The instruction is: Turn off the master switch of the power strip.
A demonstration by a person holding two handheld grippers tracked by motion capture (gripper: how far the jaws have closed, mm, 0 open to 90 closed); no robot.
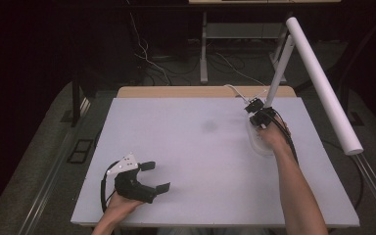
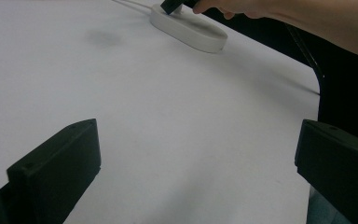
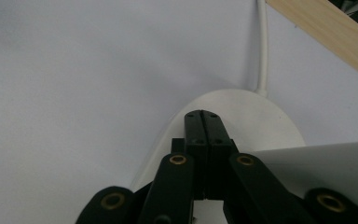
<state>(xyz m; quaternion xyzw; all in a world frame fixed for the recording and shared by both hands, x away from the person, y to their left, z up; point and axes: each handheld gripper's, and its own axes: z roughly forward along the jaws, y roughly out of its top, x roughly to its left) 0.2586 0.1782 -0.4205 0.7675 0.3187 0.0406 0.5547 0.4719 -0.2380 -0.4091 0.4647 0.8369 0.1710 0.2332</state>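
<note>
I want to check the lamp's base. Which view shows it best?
The left gripper view: the whole oval lamp base lies unobstructed. The right gripper view shows its far end behind shut tongs; the high view has the hand covering it.

On my left gripper (image 1: 152,177) I see a black body, two blocky black jaws, a grey three-cornered plate on top and a black cable looping behind. My right gripper (image 3: 203,115) has slim black jaws, black link arms and brass-coloured pivot pins. Both forearms are bare, without sleeves.
</note>
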